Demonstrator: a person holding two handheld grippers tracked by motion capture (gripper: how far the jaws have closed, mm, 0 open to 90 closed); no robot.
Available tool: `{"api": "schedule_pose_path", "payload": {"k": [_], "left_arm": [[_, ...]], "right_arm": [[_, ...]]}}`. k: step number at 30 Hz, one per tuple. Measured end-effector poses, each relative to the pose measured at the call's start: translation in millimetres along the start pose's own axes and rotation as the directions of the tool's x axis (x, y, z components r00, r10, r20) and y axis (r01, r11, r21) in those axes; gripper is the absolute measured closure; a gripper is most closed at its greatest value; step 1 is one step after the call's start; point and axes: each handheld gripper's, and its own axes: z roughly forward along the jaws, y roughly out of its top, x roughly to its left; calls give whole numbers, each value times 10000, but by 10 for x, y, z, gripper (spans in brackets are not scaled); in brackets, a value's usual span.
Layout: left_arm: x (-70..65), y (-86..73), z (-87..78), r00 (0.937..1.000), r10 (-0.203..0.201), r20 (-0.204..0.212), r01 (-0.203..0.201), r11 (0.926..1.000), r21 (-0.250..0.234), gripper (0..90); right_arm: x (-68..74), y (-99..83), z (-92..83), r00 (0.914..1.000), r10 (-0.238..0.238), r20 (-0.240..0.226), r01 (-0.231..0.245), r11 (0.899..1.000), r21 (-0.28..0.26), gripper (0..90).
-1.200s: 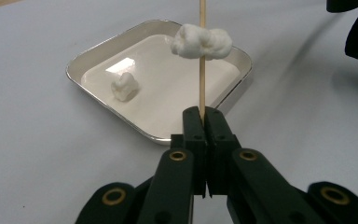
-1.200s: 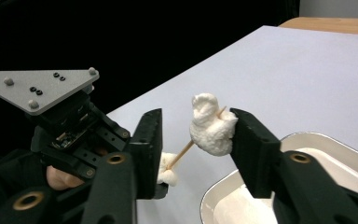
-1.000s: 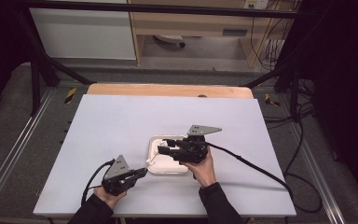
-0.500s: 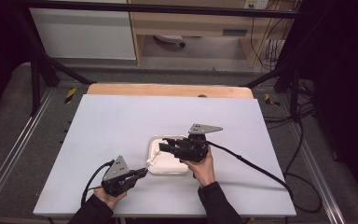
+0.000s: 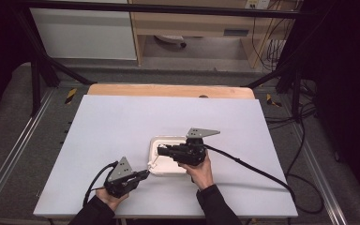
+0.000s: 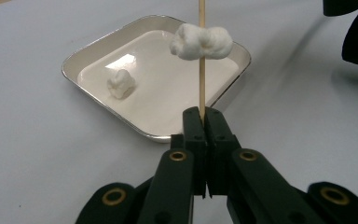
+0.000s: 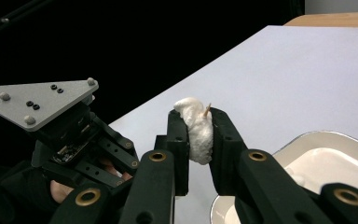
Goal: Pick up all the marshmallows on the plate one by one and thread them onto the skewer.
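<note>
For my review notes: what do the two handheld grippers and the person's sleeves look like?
Both the left gripper and right gripper are black, each topped by a grey three-cornered plate with small screws. Brass-coloured rivets mark the jaws' linkages. A black cable trails from each. The sleeves are dark.

From my end I can make out no readable words, labels, brand marks or numbers in any view; the bench, tray and both grippers are unmarked.
</note>
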Motion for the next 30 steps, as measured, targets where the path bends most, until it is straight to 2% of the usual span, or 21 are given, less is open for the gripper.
{"api": "schedule_pose_path", "payload": {"k": [3, 4, 5, 6, 7, 8, 9, 11, 13, 16, 19, 20, 22, 27, 30], "left_arm": [[-9, 14, -20, 10000, -49, 9, 49, 9999, -156, 890], [-6, 24, -38, 9997, -179, 139, 185, 9987, -484, 890], [1, 67, -51, 9993, -311, 186, 325, 9966, -761, 890], [-19, 96, -41, 9998, -144, -97, 137, 9979, -632, 890], [-43, 81, -21, 9996, -7, -284, -9, 9984, -568, 890], [-23, 58, -17, 9998, -137, -128, 131, 9986, -508, 890], [7, 48, -16, 9998, -205, 1, 204, 9986, -485, 890], [8, 36, -24, 9998, -192, 4, 192, 9989, -425, 890], [16, 39, -22, 9997, -244, -6, 244, 9985, -492, 890], [59, 24, 4, 9998, -162, -106, 157, 9989, -440, 889], [94, 0, -21, 9981, -601, -95, 595, 9967, -545, 889], [101, -3, -43, 9969, -763, -204, 752, 9958, -515, 889], [114, -5, -59, 9964, -811, -242, 795, 9950, -603, 889], [141, -23, -88, 9957, -877, -310, 856, 9943, -630, 888], [162, -31, -105, 9953, -905, -354, 881, 9941, -635, 889]], "right_arm": [[10, -10, 1, 9999, -42, -117, 42, 10000, -62, 814], [12, -10, 4, 9998, -23, -205, 22, 10000, -75, 815], [16, -21, 31, 9994, -8, -347, 17, 9996, 268, 813], [35, -72, 99, 9981, 79, -612, -42, 9982, 605, 813], [63, -117, 152, 9985, -114, -526, 145, 9981, 598, 810], [80, -137, 179, 9988, -298, -390, 321, 9978, 577, 808], [76, -150, 188, 9990, -241, -363, 264, 9976, 640, 804], [52, -167, 194, 9991, -182, -394, 212, 9968, 776, 794], [62, -155, 190, 9991, -307, -284, 326, 9972, 677, 774], [67, -119, 153, 9988, -495, -14, 495, 9969, 609, 647], [83, -66, 83, 9962, -786, 366, 769, 9960, 462, 487], [84, -51, 61, 9948, -874, 532, 850, 9953, 462, 440], [74, -39, 28, 9897, -1123, 888, 1082, 9929, 497, 338], [5, -79, -23, 9770, -1576, 1434, 1495, 9866, 656, 194], [-39, -112, -17, 9681, -1850, 1690, 1674, 9794, 1133, 131]]}}
